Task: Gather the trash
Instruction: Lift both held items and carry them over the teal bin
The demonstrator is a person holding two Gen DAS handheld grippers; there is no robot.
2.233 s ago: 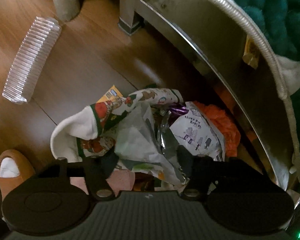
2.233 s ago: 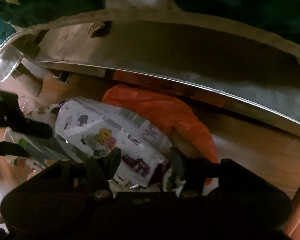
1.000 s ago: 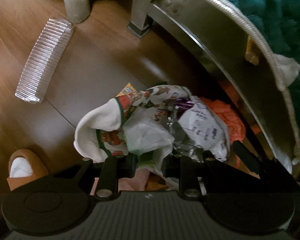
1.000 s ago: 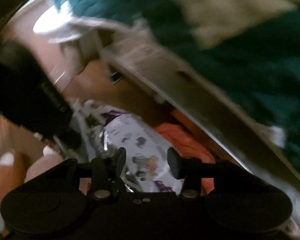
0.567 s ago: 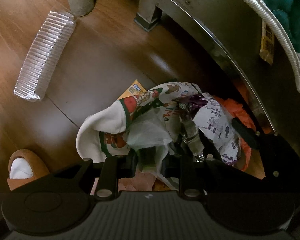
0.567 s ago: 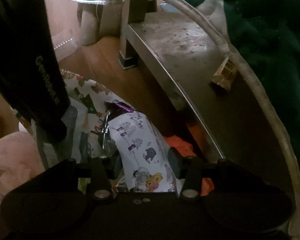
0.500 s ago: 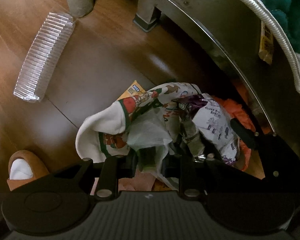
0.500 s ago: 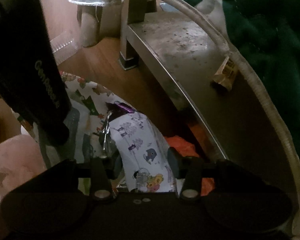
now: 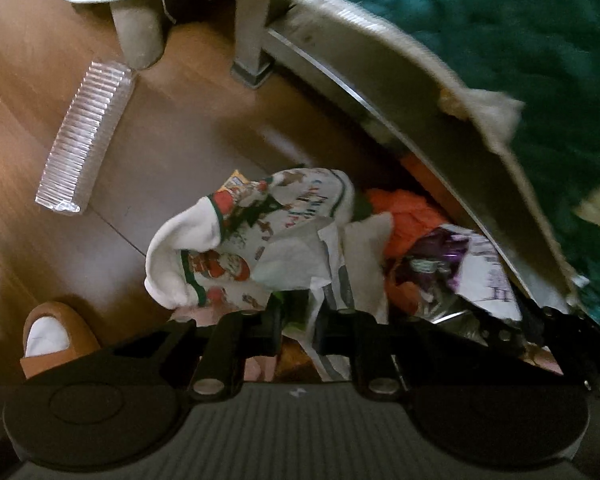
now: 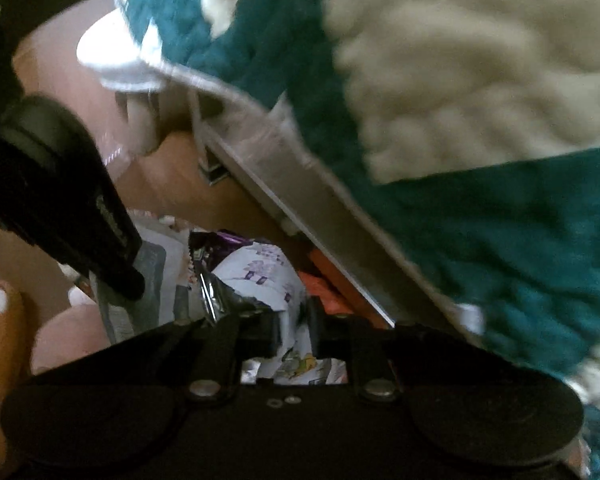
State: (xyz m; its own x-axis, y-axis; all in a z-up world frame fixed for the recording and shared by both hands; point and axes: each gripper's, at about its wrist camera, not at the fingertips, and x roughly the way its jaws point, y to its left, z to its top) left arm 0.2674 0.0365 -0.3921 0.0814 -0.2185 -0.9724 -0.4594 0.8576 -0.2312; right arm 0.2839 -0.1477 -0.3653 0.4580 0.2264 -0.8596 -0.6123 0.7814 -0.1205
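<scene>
A heap of trash lies on the wooden floor beside a bed frame: a Christmas-print cloth bag [image 9: 236, 240], a crumpled whitish plastic bag [image 9: 336, 264] and an orange bag [image 9: 408, 212]. My left gripper [image 9: 298, 330] is shut on the whitish plastic bag, which runs down between its pads. My right gripper [image 10: 294, 330] is closing, with a white snack wrapper with purple prints and a silver inside [image 10: 260, 276] pinched between its pads. That wrapper [image 9: 480, 276] hangs at the right of the heap in the left wrist view.
A clear ribbed plastic stack [image 9: 84, 136] lies on the floor at the left. The metal bed rail [image 9: 360, 92] and a teal blanket [image 9: 500, 40] overhang the heap. A person's slippered foot [image 9: 56, 336] stands at the lower left. A furniture leg [image 9: 140, 36] is behind.
My right gripper's fingers have closed from wide apart onto the printed wrapper and pulled it up and to the right, off the heap. My left gripper has kept its hold on the plastic bag and risen.
</scene>
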